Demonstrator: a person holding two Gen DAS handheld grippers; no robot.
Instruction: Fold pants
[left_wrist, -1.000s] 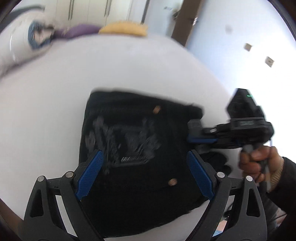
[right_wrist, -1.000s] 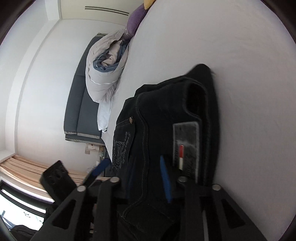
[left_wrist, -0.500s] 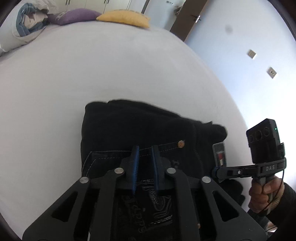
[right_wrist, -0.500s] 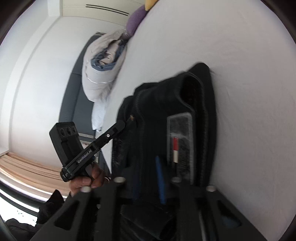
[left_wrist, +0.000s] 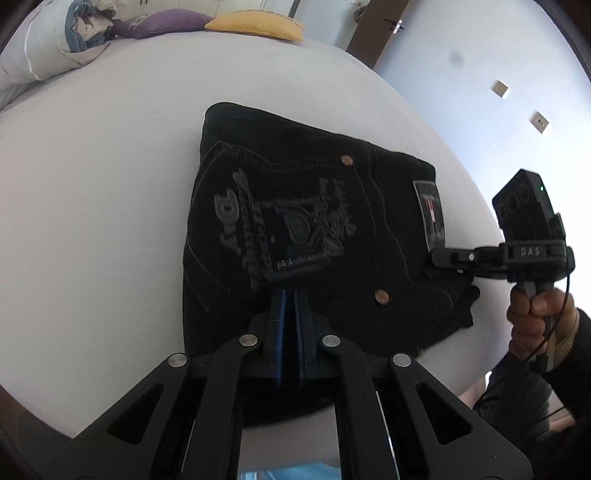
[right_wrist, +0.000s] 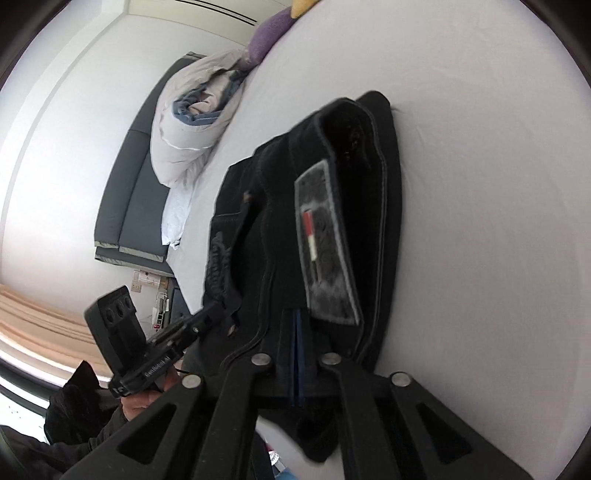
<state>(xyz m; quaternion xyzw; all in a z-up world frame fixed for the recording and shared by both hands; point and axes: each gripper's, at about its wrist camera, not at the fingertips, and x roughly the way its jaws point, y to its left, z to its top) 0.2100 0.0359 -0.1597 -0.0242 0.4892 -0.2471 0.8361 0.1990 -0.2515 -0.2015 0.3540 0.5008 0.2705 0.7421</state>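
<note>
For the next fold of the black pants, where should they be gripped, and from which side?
Likely the near edge of the folded pants, approached from the near side of the bed: the stack lies flat, and that edge is the free one closest to the person.

Both views are showing even, soft daylight. In the right wrist view the brightest patch is burning out at the lower left, beside pale curtains (right_wrist: 33, 321), so light is seemingly entering from there. The white bed (left_wrist: 92, 192) is reflecting this light without hard shadows; the black pants (left_wrist: 303, 221) are reading as a dark mass, only grey stitching and print showing. Fisheye distortion is bending the bed edge into an arc, and dark vignetting is closing all 4 corners. Motion blur is smearing the label (right_wrist: 325, 251) in the right wrist view; the left wrist view is staying sharper, softening slightly at the pants' right edge.
</note>
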